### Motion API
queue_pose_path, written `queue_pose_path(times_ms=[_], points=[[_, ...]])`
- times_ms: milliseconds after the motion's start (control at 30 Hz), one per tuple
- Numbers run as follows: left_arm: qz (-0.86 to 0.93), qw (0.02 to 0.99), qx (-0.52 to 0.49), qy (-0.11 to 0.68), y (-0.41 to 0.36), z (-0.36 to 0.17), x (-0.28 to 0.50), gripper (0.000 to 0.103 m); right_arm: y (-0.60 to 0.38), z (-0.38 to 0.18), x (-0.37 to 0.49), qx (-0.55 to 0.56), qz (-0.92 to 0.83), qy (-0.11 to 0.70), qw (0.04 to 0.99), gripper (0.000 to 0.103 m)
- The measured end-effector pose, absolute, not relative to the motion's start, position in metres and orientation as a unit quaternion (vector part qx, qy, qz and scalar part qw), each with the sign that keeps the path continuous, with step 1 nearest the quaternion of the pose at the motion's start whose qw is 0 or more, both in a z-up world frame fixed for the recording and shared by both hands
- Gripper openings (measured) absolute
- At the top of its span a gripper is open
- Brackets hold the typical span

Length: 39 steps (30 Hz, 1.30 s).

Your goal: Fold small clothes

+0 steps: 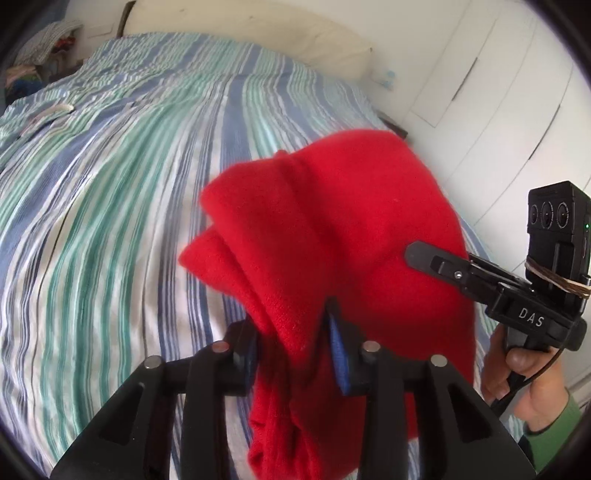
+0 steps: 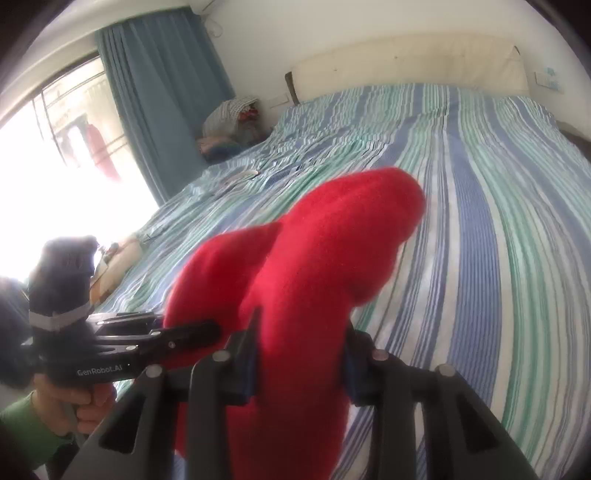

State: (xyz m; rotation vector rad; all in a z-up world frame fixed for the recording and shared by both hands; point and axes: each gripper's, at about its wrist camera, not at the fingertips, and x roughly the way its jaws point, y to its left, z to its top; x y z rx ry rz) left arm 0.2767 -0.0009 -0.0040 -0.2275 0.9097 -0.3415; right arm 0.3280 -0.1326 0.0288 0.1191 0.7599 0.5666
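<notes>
A red knitted garment (image 1: 332, 221) hangs bunched above the striped bed (image 1: 110, 184), held at two spots. In the left wrist view my left gripper (image 1: 293, 339) is shut on a thick fold of it, the cloth filling the gap between the blue pads. My right gripper (image 1: 417, 254) comes in from the right with its tip against the same garment. In the right wrist view the red garment (image 2: 325, 251) bulges up between the fingers of my right gripper (image 2: 299, 354), which is shut on it. The left gripper (image 2: 210, 328) bites into the cloth at the left.
The blue, green and white striped bedspread (image 2: 498, 221) stretches back to a cream headboard (image 1: 258, 29). A pile of clothes (image 2: 232, 114) sits beside the bed's far corner by a blue curtain (image 2: 159, 85). White wardrobe doors (image 1: 498, 92) stand to the right. A hand in a green sleeve (image 1: 532, 387) holds the right gripper.
</notes>
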Motion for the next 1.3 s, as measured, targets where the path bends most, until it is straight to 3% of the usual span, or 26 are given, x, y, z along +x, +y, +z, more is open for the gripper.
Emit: queue_pose_path(times_ms=[33,67,100,133,167,267,300,767,1300], points=[[-0.131,0.883,-0.084,0.443,-0.003,-0.012,0.279,0.059,-0.139,0.029,0.335,0.060,0.263,0.375,0.887,0.042],[-0.086,0.888,-0.051,0.449,-0.003,-0.021,0.279,0.063,-0.146,0.024,0.344,0.063,0.245,0.393,0.884,0.061],[-0.047,0.890,-0.022,0.453,-0.004,-0.028,0.276,0.063,-0.153,0.017,0.348,0.057,0.210,0.411,0.885,0.086],[-0.028,0.894,-0.001,0.448,-0.002,-0.032,0.267,0.063,-0.161,0.011,0.348,0.045,0.171,0.423,0.889,0.093],[-0.024,0.900,0.015,0.436,-0.002,-0.032,0.253,0.068,-0.170,0.007,0.340,0.032,0.146,0.429,0.891,0.094],[0.003,0.922,0.056,0.384,-0.005,-0.021,0.198,0.100,-0.186,0.004,0.297,-0.016,0.105,0.425,0.899,0.095],[0.003,0.929,0.062,0.366,-0.007,-0.015,0.176,0.101,-0.190,0.003,0.280,-0.030,0.092,0.424,0.901,0.097],[0.056,0.919,0.041,0.388,-0.033,0.009,0.026,0.102,-0.181,0.044,0.071,-0.032,0.042,0.409,0.911,0.102],[0.022,0.921,0.037,0.386,-0.045,0.035,-0.006,0.103,-0.166,0.073,0.007,-0.068,0.024,0.395,0.916,0.102]])
